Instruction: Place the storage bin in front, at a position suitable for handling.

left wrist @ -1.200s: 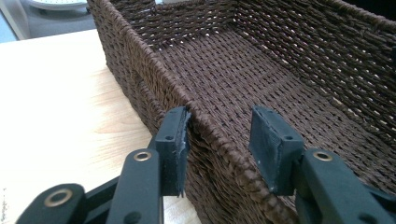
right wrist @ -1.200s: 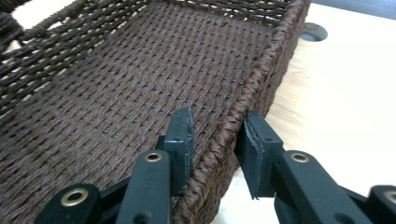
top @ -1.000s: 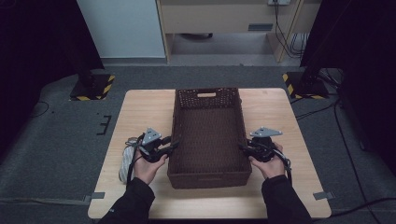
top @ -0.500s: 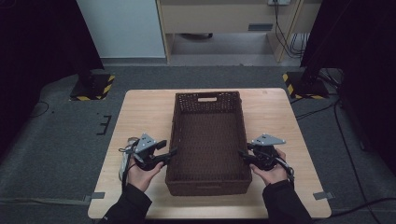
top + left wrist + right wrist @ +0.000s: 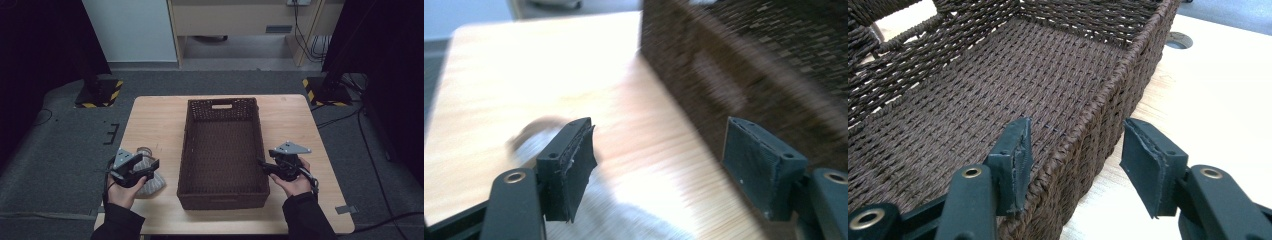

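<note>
Wicker basket (image 5: 222, 150) with bare floor

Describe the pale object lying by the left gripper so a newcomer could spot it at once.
Start at the light wooden table and its dark brown woven wicker basket in the middle. Left of the basket's near end, beside the left gripper, lies a small whitish-grey fabric pouch with a darker neck. It is the one pale, soft item on the table.
</note>
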The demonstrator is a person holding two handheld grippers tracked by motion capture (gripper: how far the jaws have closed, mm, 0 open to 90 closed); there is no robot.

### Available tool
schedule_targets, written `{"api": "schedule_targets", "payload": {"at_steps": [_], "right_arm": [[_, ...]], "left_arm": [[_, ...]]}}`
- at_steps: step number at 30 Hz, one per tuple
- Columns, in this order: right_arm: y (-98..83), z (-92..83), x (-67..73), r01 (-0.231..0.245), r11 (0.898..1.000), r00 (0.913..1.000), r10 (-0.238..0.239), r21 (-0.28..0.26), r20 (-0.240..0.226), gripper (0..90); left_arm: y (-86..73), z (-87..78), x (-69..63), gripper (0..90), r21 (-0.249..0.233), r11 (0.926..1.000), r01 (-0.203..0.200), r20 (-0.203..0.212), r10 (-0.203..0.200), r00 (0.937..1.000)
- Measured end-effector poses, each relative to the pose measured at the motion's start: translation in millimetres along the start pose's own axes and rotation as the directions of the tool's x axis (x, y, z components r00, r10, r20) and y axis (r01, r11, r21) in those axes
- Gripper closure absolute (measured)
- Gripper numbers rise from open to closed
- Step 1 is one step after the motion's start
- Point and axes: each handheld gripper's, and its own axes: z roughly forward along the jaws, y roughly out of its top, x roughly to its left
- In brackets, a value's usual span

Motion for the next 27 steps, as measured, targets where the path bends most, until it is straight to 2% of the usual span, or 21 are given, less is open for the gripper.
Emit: {"api": "schedule_targets", "payload": {"at_steps": [2, 3, 4, 8, 13, 18, 19, 21, 23, 27], "right_arm": [[-1.0, -0.5, 0.0, -0.004, 1.000, 1.0000, 0.004, 0.000, -0.001, 43.9], [-1.4, -0.5, -0.3, -0.002, 1.000, 1.0000, 0.002, -0.002, -0.002, 43.8], [-1.4, -0.5, -0.3, -0.002, 1.000, 1.0000, 0.002, -0.002, -0.002, 43.8], [-2.0, -0.5, -0.1, -0.004, 1.000, 1.0000, 0.004, -0.003, -0.002, 43.3], [-2.1, -0.2, -0.6, -0.006, 1.000, 1.0000, 0.006, -0.003, -0.004, 41.9], [-2.3, 1.4, -1.0, -0.010, 1.000, 0.9999, 0.010, 0.000, -0.007, 41.8], [-2.5, 3.3, -1.1, -0.011, 1.000, 0.9999, 0.011, 0.000, -0.010, 41.8], [-2.6, 3.8, -0.9, -0.015, 1.000, 0.9998, 0.015, 0.004, -0.010, 41.7], [-2.8, 6.1, -0.4, -0.020, 1.000, 0.9997, 0.020, 0.007, -0.013, 41.7], [-4.3, 11.3, 0.4, -0.014, 1.000, 0.9998, 0.015, 0.022, -0.016, 43.5]], "left_arm": [[-5.1, -0.1, 8.4, 25.3, 0.020, 0.9997, 0.010, -0.035, -0.010, 0.9994], [-10.5, 1.8, 14.9, 25.0, 0.037, 0.9988, 0.032, -0.049, -0.030, 0.9984], [-10.5, 1.8, 14.9, 24.6, 0.037, 0.9988, 0.032, -0.049, -0.030, 0.9984], [-20.1, 10.1, 20.5, 23.0, 0.091, 0.9953, 0.034, -0.081, -0.026, 0.9964], [-29.4, 23.5, 21.2, 22.1, 0.164, 0.9861, 0.030, -0.100, -0.014, 0.9949], [-34.9, 34.6, 23.8, 22.3, 0.205, 0.9777, 0.045, -0.101, -0.024, 0.9946], [-36.7, 39.3, 25.1, 22.5, 0.226, 0.9728, 0.049, -0.097, -0.027, 0.9949], [-37.6, 42.0, 25.1, 23.5, 0.234, 0.9710, 0.049, -0.095, -0.027, 0.9951], [-39.6, 46.6, 25.1, 23.5, 0.261, 0.9642, 0.047, -0.094, -0.023, 0.9954], [-41.9, 51.5, 24.4, 26.6, 0.276, 0.9592, 0.059, -0.079, -0.039, 0.9961]]}}
